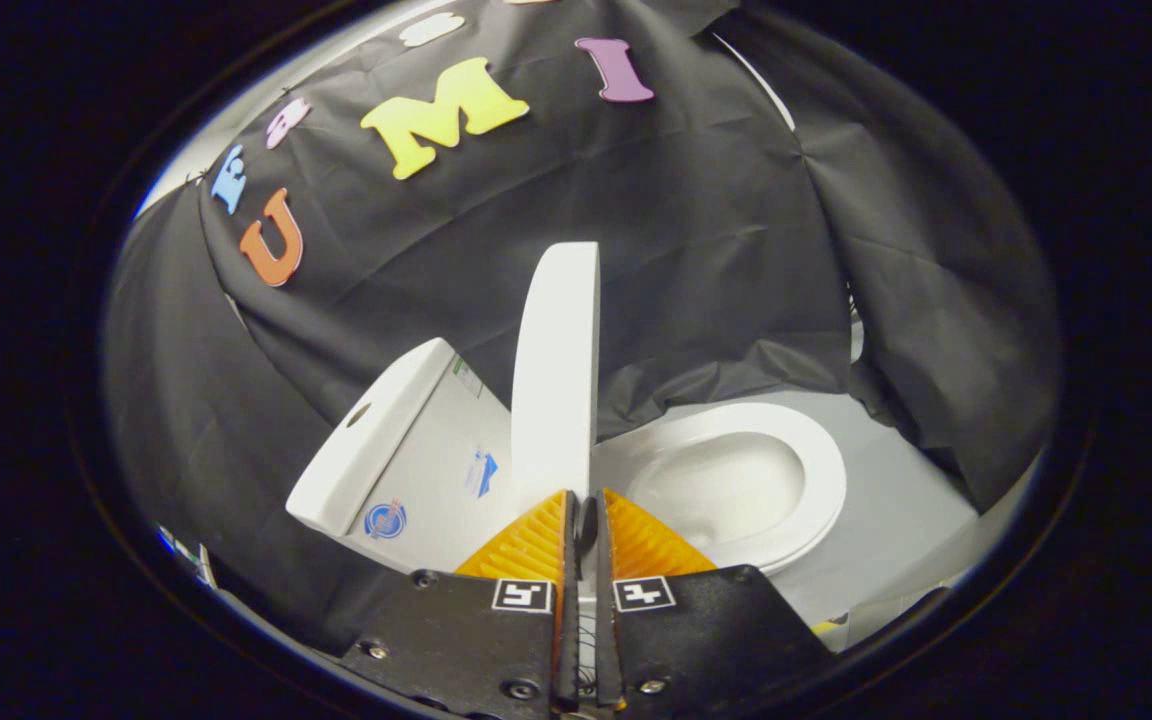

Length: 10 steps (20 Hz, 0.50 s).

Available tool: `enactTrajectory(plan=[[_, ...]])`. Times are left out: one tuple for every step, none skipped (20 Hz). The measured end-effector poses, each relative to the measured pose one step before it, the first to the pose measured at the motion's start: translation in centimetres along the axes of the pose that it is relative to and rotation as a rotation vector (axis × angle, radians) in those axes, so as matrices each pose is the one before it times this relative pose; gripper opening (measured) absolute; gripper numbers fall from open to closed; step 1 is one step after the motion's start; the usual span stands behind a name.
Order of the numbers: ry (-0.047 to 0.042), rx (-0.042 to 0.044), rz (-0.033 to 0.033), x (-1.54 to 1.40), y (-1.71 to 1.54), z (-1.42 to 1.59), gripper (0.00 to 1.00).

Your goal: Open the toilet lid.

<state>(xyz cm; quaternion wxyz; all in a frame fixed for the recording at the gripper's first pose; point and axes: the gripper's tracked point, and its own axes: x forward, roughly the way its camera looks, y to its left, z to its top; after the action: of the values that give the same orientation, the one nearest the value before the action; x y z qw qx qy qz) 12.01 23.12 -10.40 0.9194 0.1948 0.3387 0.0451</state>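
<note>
I've got the black cloth wall (696, 260) draped behind everything, and the white floor (906, 510) showing beyond the bowl. The toilet (806, 520) sits on that floor, seen side-on from where I am. Its cistern (406, 450) is off to one side of my fingers, with stickers on its face that I can't make out. The seat ring (826, 470) lies flat on the bowl on the other side, and the bowl (716, 490) is exposed. The toilet lid (558, 380) stands raised, roughly upright, edge-on to me, rising between cistern and seat, straight ahead of my fingertips. The gripper (586, 505) is right at the lid's lower end. My jaws are nearly together, just a thin dark slit between them. The lid's base meets the fingertips, but whether both fingers (534, 545) are pinching it or merely resting in front of it, I can't tell.
</note>
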Motion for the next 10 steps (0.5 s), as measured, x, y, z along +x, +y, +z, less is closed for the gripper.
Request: enactTrajectory(plan=[[-0.00015,-0.01314,-0.00346,-0.014,0.564,0.018,0.09],[-0.0031,-0.01529,-0.00107,0.077,0.671,-0.017,0.09],[-0.00617,-0.02118,0.0018,0.071,0.671,0.099,0.1],[-0.00153,-0.0193,0.00241,0.039,0.697,-0.044,0.1],[0.00042,-0.0125,0.00183,0.045,0.595,0.059,0.1],[0.0031,-0.01289,0.00608,0.148,0.804,0.033,0.11],[0.00104,-0.00988,0.00396,0.096,0.642,0.091,0.11],[0.00274,-0.00785,0.00561,0.063,0.708,-0.122,0.12],[-0.00014,-0.00968,0.00135,0.147,0.642,0.02,0.13],[-0.00057,-0.0119,0.00128,0.126,0.595,0.026,0.13]])
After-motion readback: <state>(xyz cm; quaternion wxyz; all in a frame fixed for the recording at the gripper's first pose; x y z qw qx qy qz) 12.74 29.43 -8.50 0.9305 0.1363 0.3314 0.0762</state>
